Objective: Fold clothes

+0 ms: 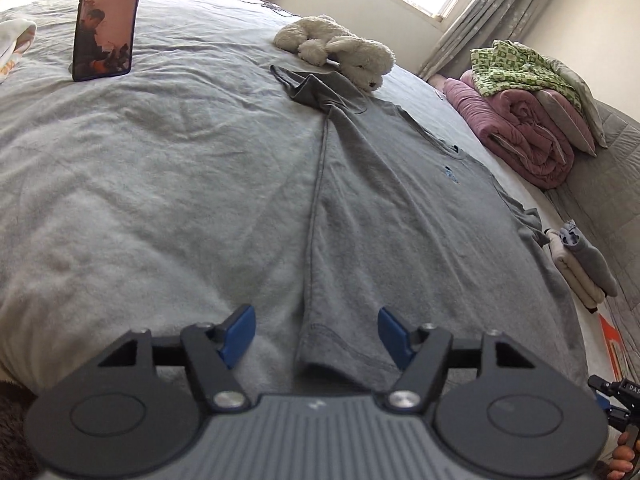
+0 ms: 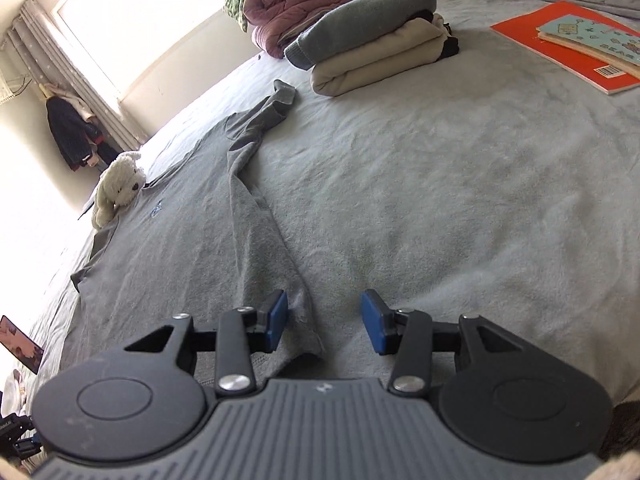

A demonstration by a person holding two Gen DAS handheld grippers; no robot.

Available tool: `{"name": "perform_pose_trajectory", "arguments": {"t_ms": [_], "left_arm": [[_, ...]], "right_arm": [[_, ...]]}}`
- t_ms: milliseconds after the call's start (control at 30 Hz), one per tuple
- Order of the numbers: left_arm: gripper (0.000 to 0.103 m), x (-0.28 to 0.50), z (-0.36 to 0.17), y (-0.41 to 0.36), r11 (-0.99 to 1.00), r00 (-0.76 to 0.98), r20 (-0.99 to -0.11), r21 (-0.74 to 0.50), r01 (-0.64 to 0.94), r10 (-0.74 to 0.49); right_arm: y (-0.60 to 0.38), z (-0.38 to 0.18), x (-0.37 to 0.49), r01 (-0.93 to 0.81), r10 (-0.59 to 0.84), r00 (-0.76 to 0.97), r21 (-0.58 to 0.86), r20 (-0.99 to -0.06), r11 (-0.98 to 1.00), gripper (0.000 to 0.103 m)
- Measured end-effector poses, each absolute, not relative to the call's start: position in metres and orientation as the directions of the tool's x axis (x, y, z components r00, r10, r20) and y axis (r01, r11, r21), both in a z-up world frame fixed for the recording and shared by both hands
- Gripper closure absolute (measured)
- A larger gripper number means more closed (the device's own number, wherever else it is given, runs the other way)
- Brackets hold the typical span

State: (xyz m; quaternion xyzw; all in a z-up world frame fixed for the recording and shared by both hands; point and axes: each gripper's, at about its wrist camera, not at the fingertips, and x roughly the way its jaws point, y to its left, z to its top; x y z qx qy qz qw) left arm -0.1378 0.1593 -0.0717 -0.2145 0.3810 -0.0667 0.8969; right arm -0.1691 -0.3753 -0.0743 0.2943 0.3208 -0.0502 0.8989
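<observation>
A grey T-shirt [image 1: 400, 216] lies spread flat on the bed, hem toward me, sleeves out to the sides. My left gripper [image 1: 316, 332] is open, its blue pads either side of the shirt's left hem corner, just above it. My right gripper [image 2: 324, 322] is open over the shirt's [image 2: 192, 240] right hem corner; that side edge is bunched in a ridge running up to the sleeve [image 2: 280, 98]. Neither gripper holds cloth.
A white plush dog [image 1: 344, 52] lies on the shirt's far sleeve. A propped phone [image 1: 106, 20] stands at the far left. Folded clothes [image 2: 372, 40], a rolled pink quilt [image 1: 520, 128] and an orange book [image 2: 568, 44] lie on the right.
</observation>
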Motion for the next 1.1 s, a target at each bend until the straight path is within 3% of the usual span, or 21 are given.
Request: {"name": "perform_pose_trajectory", "arguments": {"t_ms": [33, 67, 100, 133, 267, 400, 600, 833, 967, 1067, 1100], "left_arm": [[0.051, -0.138, -0.074, 0.159, 0.882, 0.698, -0.645, -0.47, -0.04, -0.312], [0.066, -0.138, -0.077, 0.159, 0.864, 0.692, -0.637, -0.501, -0.036, -0.341], [0.095, -0.137, -0.079, 0.159, 0.851, 0.684, -0.634, -0.524, -0.037, -0.361], [0.096, -0.137, -0.078, 0.161, 0.838, 0.686, -0.629, -0.542, -0.052, -0.365], [0.098, -0.149, -0.059, 0.174, 0.779, 0.747, -0.551, -0.623, -0.072, -0.372], [0.098, -0.162, -0.025, 0.183, 0.786, 0.791, -0.51, -0.615, -0.061, -0.338], [0.098, -0.178, -0.01, 0.184, 0.864, 0.772, -0.578, -0.498, -0.079, -0.263], [0.097, -0.179, -0.06, 0.184, 0.911, 0.671, -0.708, -0.396, -0.117, -0.221], [0.094, -0.18, -0.073, 0.184, 0.924, 0.666, -0.714, -0.37, -0.1, -0.214], [0.09, -0.179, -0.063, 0.18, 0.938, 0.657, -0.722, -0.341, -0.065, -0.217], [0.079, -0.178, -0.06, 0.179, 0.942, 0.656, -0.724, -0.33, -0.056, -0.215]], "right_arm": [[-0.372, -0.075, -0.168, 0.277, 0.092, 0.794, 0.493, -0.601, 0.825, 0.058], [-0.369, -0.075, -0.165, 0.276, 0.088, 0.794, 0.485, -0.602, 0.83, 0.067], [-0.368, -0.074, -0.162, 0.27, 0.097, 0.787, 0.482, -0.609, 0.834, 0.086], [-0.366, -0.073, -0.16, 0.264, 0.108, 0.779, 0.479, -0.617, 0.837, 0.097], [-0.371, -0.05, -0.172, 0.268, 0.121, 0.81, 0.547, -0.573, 0.793, 0.097], [-0.366, -0.017, -0.188, 0.23, 0.127, 0.832, 0.544, -0.54, 0.807, 0.098], [-0.342, -0.006, -0.206, 0.219, 0.104, 0.795, 0.442, -0.598, 0.87, 0.098], [-0.335, -0.057, -0.209, 0.271, 0.064, 0.717, 0.362, -0.694, 0.892, 0.098], [-0.332, -0.07, -0.209, 0.265, 0.049, 0.714, 0.335, -0.698, 0.904, 0.098], [-0.325, -0.063, -0.208, 0.236, 0.024, 0.723, 0.28, -0.69, 0.931, 0.093], [-0.322, -0.059, -0.207, 0.228, 0.004, 0.729, 0.248, -0.685, 0.941, 0.081]]}}
